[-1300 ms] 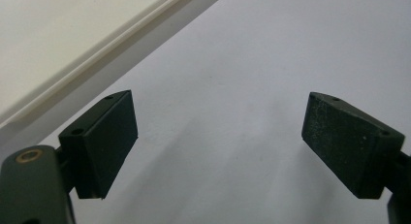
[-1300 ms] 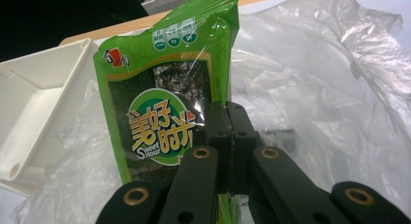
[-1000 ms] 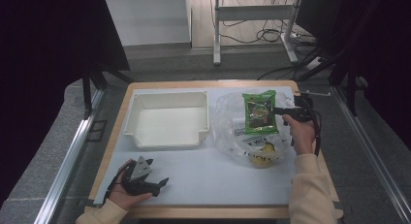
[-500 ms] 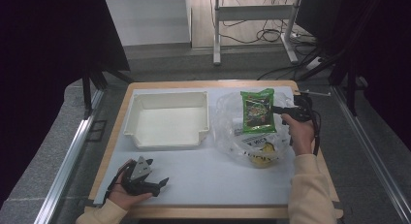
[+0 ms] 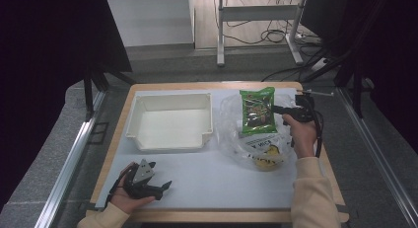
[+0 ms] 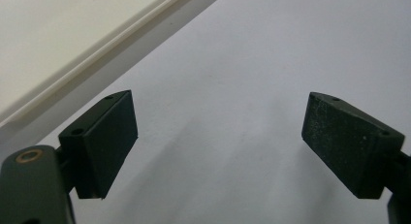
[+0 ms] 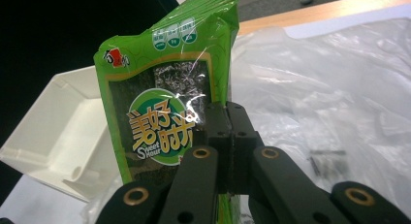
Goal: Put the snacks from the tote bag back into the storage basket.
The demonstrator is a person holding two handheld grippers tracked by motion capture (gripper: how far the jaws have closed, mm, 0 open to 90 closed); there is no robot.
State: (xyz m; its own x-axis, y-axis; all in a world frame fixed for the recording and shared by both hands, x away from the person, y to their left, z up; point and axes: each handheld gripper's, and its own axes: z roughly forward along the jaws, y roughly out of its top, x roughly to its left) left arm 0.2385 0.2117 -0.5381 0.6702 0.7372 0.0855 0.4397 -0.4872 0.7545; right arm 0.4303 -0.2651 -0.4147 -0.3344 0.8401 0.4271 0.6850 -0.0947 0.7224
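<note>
A green snack packet (image 5: pixel 258 109) (image 7: pixel 167 112) hangs above a clear plastic bag (image 5: pixel 236 134) at the right of the table. My right gripper (image 5: pixel 276 109) (image 7: pixel 227 118) is shut on the packet's right edge and holds it upright. Inside the bag lies a yellow item (image 5: pixel 266 156). My left gripper (image 5: pixel 158 186) (image 6: pixel 218 136) rests low over the white table sheet near the front left, open, with nothing between its pads (image 6: pixel 104 136).
A white tray (image 5: pixel 170 139) (image 7: pixel 58 132) stands at the middle left of the sheet, just beyond my left gripper; its rim (image 6: pixel 92 59) shows close by. The wooden table edge (image 5: pixel 217 85) runs along the back. Cables and a desk leg lie on the floor behind.
The packet in my right gripper has shifted only slightly. My left gripper has stayed where it was.
</note>
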